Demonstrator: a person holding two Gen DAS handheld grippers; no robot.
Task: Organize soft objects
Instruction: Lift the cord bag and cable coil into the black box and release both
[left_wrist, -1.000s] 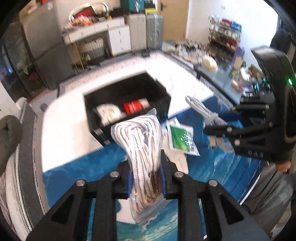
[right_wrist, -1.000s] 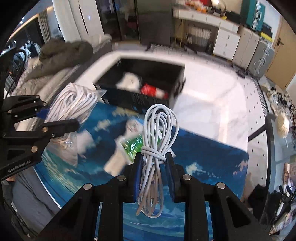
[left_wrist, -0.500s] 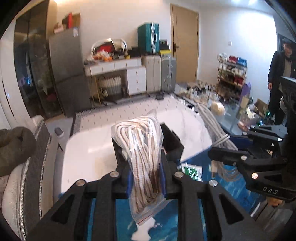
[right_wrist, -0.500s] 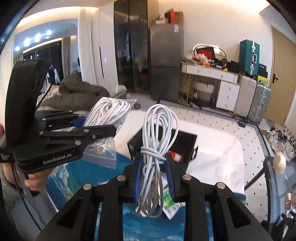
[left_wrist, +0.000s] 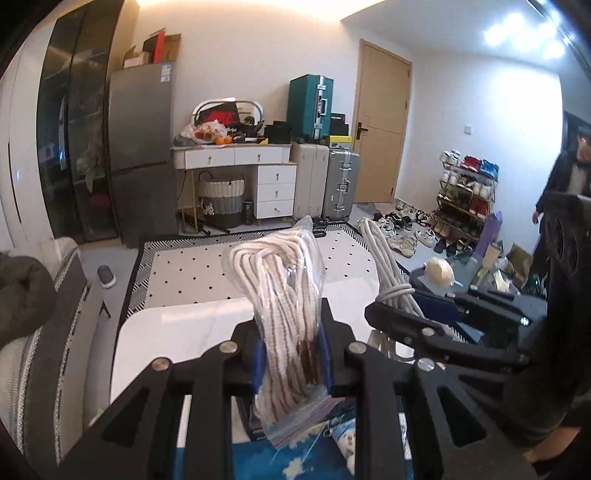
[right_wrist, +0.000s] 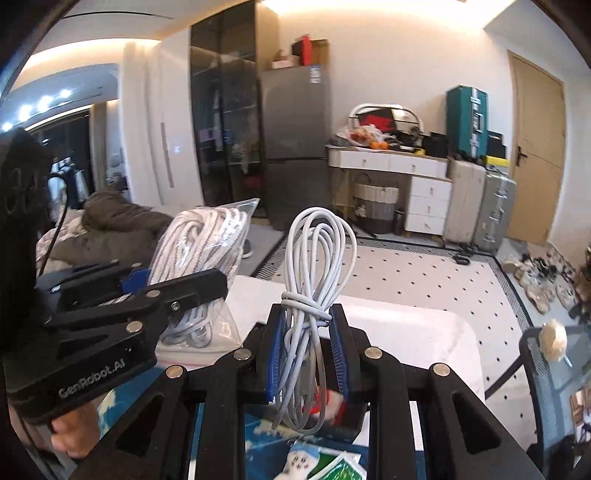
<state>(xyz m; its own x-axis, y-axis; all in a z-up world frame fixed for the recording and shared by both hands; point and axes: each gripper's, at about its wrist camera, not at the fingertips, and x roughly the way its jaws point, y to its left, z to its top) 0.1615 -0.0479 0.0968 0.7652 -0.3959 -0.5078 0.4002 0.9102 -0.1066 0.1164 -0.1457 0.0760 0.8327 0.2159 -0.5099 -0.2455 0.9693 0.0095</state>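
left gripper (left_wrist: 291, 354): pinching bagged rope (left_wrist: 284, 295), upright. right gripper (right_wrist: 308, 354): pinching coiled white cable (right_wrist: 314, 266), upright, above white table (right_wrist: 424, 332).

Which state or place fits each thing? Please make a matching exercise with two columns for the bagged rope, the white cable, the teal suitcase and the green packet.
Things:
1. bagged rope
2. white cable
3. teal suitcase
4. green packet

Places or states:
A. lying on the blue mat
B. clamped in the left gripper
C. standing on the grey suitcases
D. clamped in the right gripper

Pairs: 1-B, 2-D, 3-C, 4-A
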